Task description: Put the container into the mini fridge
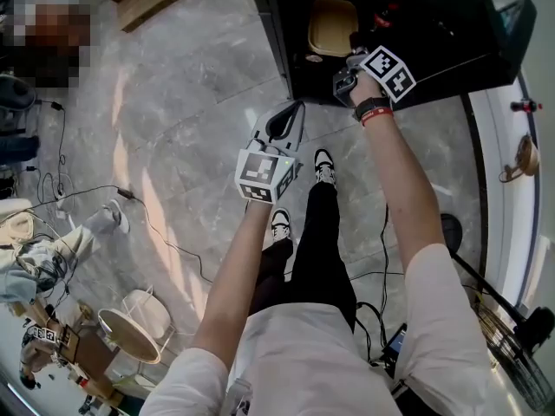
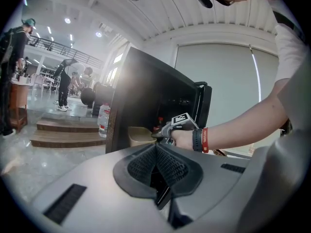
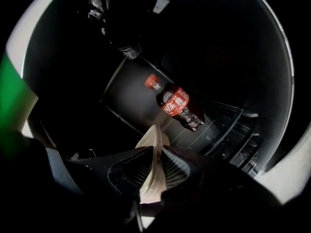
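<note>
Right claw [image 3: 154, 154] pinches the container [image 1: 332, 24] by its rim so it slides into the mini fridge [image 1: 451, 33]. Left claw [image 2: 156, 152] is closed on nothing, parked out of the way.

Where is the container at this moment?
Head view, top centre: the beige container is just inside the open mini fridge, its rim pinched by the right gripper. In the right gripper view a cola bottle shows beyond it.

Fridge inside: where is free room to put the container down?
Bare wire shelf shows right of the bottle. It is tight just ahead of the container in the right gripper, near the bottle. The dark left side is unreadable.
</note>
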